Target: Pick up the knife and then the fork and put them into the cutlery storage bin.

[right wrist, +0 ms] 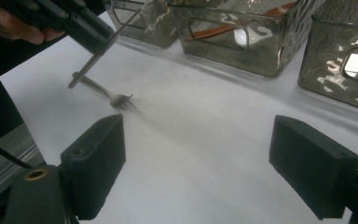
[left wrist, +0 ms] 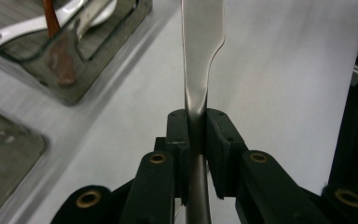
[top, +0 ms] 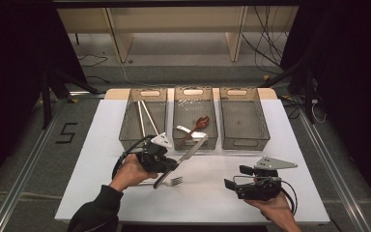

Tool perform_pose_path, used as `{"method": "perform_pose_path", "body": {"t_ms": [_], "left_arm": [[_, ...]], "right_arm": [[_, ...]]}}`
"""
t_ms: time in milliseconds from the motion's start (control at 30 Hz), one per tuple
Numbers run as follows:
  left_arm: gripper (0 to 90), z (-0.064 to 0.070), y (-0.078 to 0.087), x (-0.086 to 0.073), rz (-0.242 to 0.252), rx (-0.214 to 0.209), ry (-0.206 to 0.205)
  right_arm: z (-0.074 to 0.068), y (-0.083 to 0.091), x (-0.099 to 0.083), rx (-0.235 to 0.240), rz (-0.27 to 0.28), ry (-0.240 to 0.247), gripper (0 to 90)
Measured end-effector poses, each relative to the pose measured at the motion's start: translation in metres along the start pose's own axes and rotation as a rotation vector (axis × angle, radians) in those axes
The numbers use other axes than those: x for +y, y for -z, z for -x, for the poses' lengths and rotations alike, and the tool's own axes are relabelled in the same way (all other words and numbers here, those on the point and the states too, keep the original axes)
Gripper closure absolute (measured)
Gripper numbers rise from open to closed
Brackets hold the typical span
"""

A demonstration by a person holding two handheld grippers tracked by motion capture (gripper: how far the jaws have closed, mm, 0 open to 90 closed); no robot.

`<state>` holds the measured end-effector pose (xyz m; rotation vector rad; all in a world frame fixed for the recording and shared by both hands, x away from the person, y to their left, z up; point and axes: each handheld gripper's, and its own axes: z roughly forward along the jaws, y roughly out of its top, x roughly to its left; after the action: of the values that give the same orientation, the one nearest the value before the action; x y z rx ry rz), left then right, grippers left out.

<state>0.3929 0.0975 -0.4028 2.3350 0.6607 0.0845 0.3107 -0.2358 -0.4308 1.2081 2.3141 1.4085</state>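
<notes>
Left gripper (top: 174, 164), at lower left centre of the high view, clamps a metal knife (top: 189, 153) by its handle; the blade slants up toward the middle bin (top: 195, 140), its tip by that bin's near wall. In the left gripper view the jaws pinch the knife's (left wrist: 198, 70) neck. Right gripper (top: 233, 184), at lower right, hangs with its jaws spread wide, holding nothing. A fork (top: 174, 181) lies on the white table (top: 212, 203) just below the knife. On the floor at the left edge, a marking reads "5" (top: 66, 132).
</notes>
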Motion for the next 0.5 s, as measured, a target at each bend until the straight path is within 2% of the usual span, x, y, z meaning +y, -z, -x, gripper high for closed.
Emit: {"method": "perform_pose_path", "body": {"t_ms": [167, 200, 233, 300, 333, 367, 400, 500], "left_arm": [[79.7, -0.004, -0.002, 0.021, 0.042, -0.008, 0.008], [79.7, -0.004, -0.004, 0.030, 0.058, -0.007, 0.008], [79.7, -0.004, -0.004, 0.030, 0.058, -0.007, 0.008], [79.7, -0.006, -0.007, 0.045, 0.077, -0.002, 0.008], [79.7, -0.006, -0.007, 0.045, 0.077, -0.002, 0.008], [79.7, -0.008, -0.010, 0.054, 0.079, -0.007, 0.006], [79.7, -0.008, -0.010, 0.054, 0.079, -0.007, 0.006], [79.7, -0.010, -0.015, 0.070, 0.098, -0.004, 0.006]], "right_arm": [[0.000, 0.000, 0.000, 0.002, 0.001, 0.001, 19.1], [0.000, 0.000, 0.000, 0.002, 0.001, 0.001, 19.1], [0.000, 0.000, 0.000, 0.003, 0.002, 0.002, 19.1], [0.000, 0.000, 0.000, 0.003, 0.002, 0.000, 19.1], [0.000, 0.000, 0.000, 0.003, 0.002, 0.000, 19.1], [0.001, 0.001, 0.000, 0.003, 0.003, 0.000, 19.1], [0.001, 0.001, 0.000, 0.003, 0.003, 0.000, 19.1], [0.002, 0.001, -0.001, 0.004, 0.003, -0.006, 19.1]]}}
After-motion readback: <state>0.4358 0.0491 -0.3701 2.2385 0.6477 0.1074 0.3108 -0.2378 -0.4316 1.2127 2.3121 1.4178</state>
